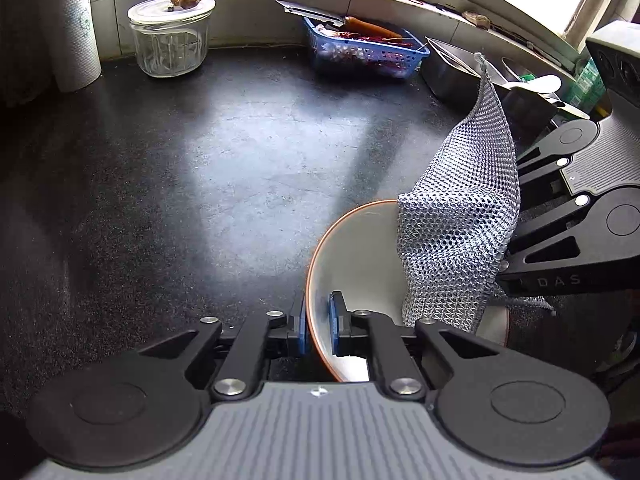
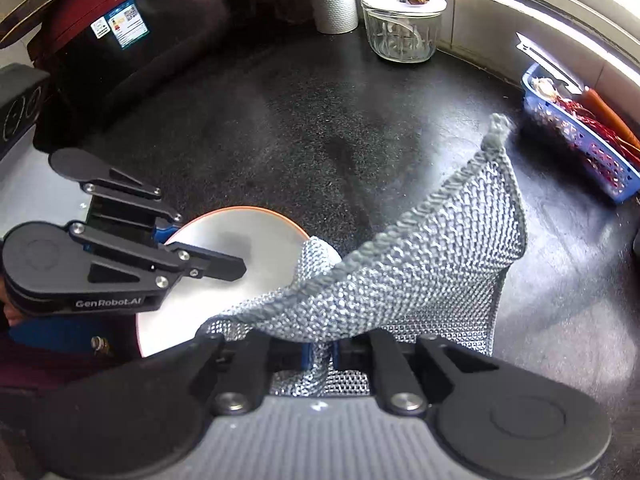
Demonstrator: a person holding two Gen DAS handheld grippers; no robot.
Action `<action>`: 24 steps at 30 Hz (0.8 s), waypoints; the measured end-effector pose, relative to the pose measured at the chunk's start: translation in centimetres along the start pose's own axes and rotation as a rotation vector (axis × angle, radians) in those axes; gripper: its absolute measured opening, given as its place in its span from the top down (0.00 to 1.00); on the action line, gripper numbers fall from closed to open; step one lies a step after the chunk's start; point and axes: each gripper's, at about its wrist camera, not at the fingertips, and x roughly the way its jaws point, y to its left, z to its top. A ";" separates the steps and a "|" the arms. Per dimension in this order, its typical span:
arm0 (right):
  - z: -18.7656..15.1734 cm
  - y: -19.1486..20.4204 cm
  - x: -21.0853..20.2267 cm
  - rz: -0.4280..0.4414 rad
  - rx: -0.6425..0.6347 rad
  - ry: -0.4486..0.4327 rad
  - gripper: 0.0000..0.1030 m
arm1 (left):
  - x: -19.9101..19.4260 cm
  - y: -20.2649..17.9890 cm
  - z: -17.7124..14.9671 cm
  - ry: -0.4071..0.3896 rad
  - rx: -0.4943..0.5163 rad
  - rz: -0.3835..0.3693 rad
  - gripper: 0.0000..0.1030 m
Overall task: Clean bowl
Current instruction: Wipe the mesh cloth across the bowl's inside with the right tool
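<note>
A white bowl [image 1: 356,256] with an orange rim is held over the dark counter. My left gripper [image 1: 318,330] is shut on the bowl's rim, one blue pad outside and one inside. In the right wrist view the bowl [image 2: 224,240] lies at lower left with the left gripper [image 2: 200,248] clamped on its edge. My right gripper [image 2: 320,354] is shut on a grey mesh dishcloth [image 2: 400,280], which drapes over the bowl's right side. The cloth [image 1: 456,216] hangs into the bowl in the left wrist view, with the right gripper [image 1: 506,268] at the right.
A lidded glass jar [image 1: 170,36], a paper towel roll [image 1: 74,28] and a blue basket [image 1: 364,50] of vegetables with a knife [image 1: 308,12] stand along the back wall. A steel sink [image 1: 460,68] sits at the far right. A dark appliance [image 2: 120,48] stands at left.
</note>
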 end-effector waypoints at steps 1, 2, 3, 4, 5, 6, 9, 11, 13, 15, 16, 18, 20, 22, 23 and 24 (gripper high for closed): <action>0.1 0.1 0.1 -0.002 -0.026 0.006 0.89 | 0.1 0.0 0.1 0.003 0.007 -0.001 0.90; 0.3 0.1 0.1 -0.003 -0.051 0.013 0.89 | 0.1 0.0 0.1 0.006 0.011 -0.004 0.90; 0.4 0.2 0.2 -0.004 -0.077 0.019 0.89 | 0.1 0.0 0.1 0.008 0.015 -0.007 0.91; 0.5 0.3 0.3 -0.004 -0.102 0.026 0.89 | 0.1 0.0 0.1 0.009 0.017 -0.009 0.91; 0.6 0.3 0.3 -0.003 -0.128 0.032 0.88 | 0.1 0.0 0.1 0.010 0.020 -0.011 0.91; 0.7 0.4 0.4 -0.003 -0.152 0.038 0.88 | 0.1 0.0 0.1 0.010 0.021 -0.011 0.91; 0.9 0.4 0.6 -0.003 -0.161 0.044 0.88 | 0.0 0.1 -0.1 0.008 0.019 -0.010 0.90; 0.9 0.1 0.6 -0.001 -0.139 0.040 0.88 | -0.1 0.1 -0.3 0.002 -0.001 -0.007 0.91; 0.9 -0.2 0.6 0.002 -0.095 0.034 0.89 | -0.2 0.1 -0.6 -0.011 -0.035 0.001 0.91; 0.6 -0.6 0.4 0.011 -0.024 0.030 0.89 | -0.4 0.0 -0.8 -0.029 -0.068 0.016 0.92; 0.3 -0.8 0.3 0.017 0.017 0.026 0.88 | -0.5 -0.1 -0.9 -0.038 -0.084 0.022 0.92; -0.1 -1.1 0.1 0.027 0.084 0.019 0.88 | -0.7 -0.3 -1.0 -0.054 -0.112 0.034 0.92; -0.7 -1.3 -0.2 0.035 0.151 0.012 0.87 | -0.9 -0.5 -1.2 -0.068 -0.136 0.049 0.92; -1.4 -1.2 -0.5 0.039 0.207 0.003 0.86 | -1.0 -0.8 -1.4 -0.081 -0.151 0.062 0.92; -1.7 -1.1 -0.6 0.041 0.232 -0.001 0.85 | -1.1 -0.8 -1.4 -0.086 -0.154 0.067 0.92; -2.0 -1.0 -0.8 0.042 0.258 -0.005 0.85 | -1.2 -0.9 -1.4 -0.090 -0.157 0.071 0.92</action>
